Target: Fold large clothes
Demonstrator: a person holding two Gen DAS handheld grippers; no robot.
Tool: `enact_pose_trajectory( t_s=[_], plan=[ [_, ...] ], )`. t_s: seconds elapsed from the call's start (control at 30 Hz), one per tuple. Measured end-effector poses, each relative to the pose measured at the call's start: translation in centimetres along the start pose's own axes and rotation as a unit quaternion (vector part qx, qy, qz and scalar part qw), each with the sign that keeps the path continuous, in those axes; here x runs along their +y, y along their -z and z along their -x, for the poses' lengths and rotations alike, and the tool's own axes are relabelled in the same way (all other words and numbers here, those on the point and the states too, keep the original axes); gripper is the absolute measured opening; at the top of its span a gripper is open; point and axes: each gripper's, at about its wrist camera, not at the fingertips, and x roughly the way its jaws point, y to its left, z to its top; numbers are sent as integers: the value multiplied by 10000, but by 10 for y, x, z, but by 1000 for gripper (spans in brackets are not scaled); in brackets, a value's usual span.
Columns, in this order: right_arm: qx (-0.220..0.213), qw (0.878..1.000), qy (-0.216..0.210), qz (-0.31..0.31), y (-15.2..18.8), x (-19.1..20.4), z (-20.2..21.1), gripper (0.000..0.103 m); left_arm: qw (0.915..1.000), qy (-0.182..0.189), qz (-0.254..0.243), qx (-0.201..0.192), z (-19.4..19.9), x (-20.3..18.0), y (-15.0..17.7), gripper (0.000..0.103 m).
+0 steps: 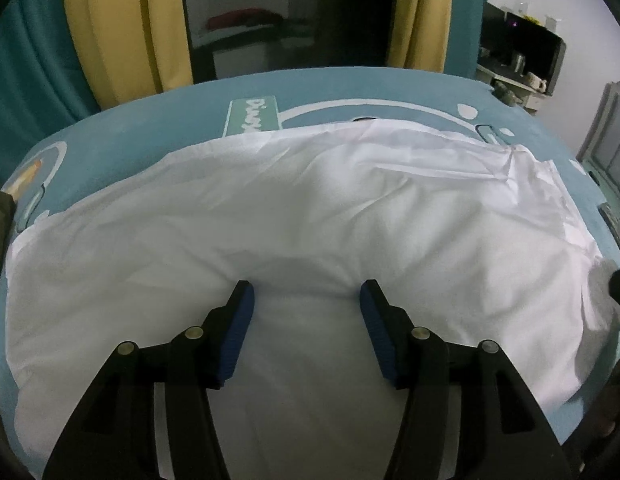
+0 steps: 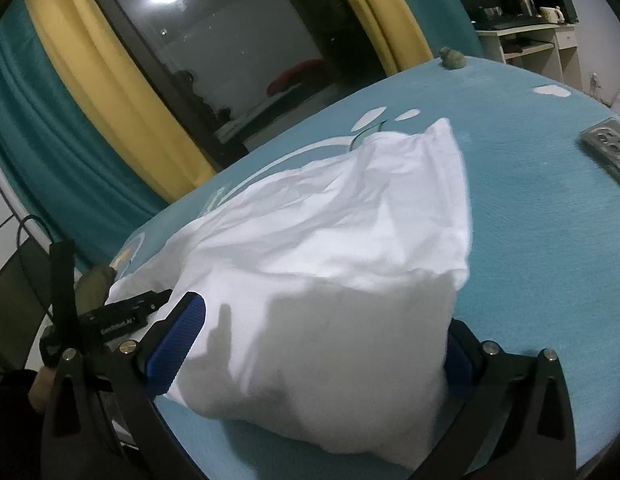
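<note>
White garment (image 1: pixel 310 208): lies crumpled on blue bedsheet (image 1: pixel 149 120), long axis crosswise. Left gripper (image 1: pixel 305 296): part open, empty, above the near edge. Right gripper (image 2: pixel 322 336): wide open, straddling one end (nothing pinched).

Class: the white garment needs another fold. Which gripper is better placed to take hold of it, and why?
Probably the right gripper: its open fingers already straddle the garment's near corner. The left gripper is open over the flat middle of the cloth, with no edge between its fingers.
</note>
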Motion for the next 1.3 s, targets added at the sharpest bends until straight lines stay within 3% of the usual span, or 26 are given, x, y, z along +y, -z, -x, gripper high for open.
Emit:
enact_pose_trajectory(
  t_s=[0.2,0.27,0.33,0.37,0.43,0.5,0.73,0.83,0.9,1.13,1.3],
  plan=[
    [102,9997,-222,-48,5,35,-27,103,9993,306,-186,-55,-3,5,-2,59],
    [190,9986,-496,-53,7,50,-39,99,9990,369,-244,-100,-4,6,-1,59],
    [292,9972,-668,-144,10,60,-50,74,9985,443,-277,-177,-4,7,0,58],
    [437,9948,-879,-288,11,62,-58,49,9983,484,-279,-176,-5,8,0,58],
    [513,9900,-1192,-546,13,65,-65,38,9980,533,-297,-171,-5,10,-1,58],
    [396,9957,-840,-60,11,86,-58,33,9974,643,-259,-177,-5,12,0,59],
    [427,9924,-224,1129,0,154,-44,31,9917,1284,-15,-108,-1,34,-3,58],
    [486,9839,87,1716,-5,186,-46,31,9847,1707,339,-124,14,58,-1,58],
    [557,9735,322,2197,-1,212,-52,31,9813,1831,461,-363,34,80,3,59],
    [1010,9443,512,3088,23,271,-92,41,9831,1379,773,-923,77,157,28,59],
    [1303,9363,265,3250,43,303,-119,52,9853,864,1099,-977,91,217,48,59]
  ],
)
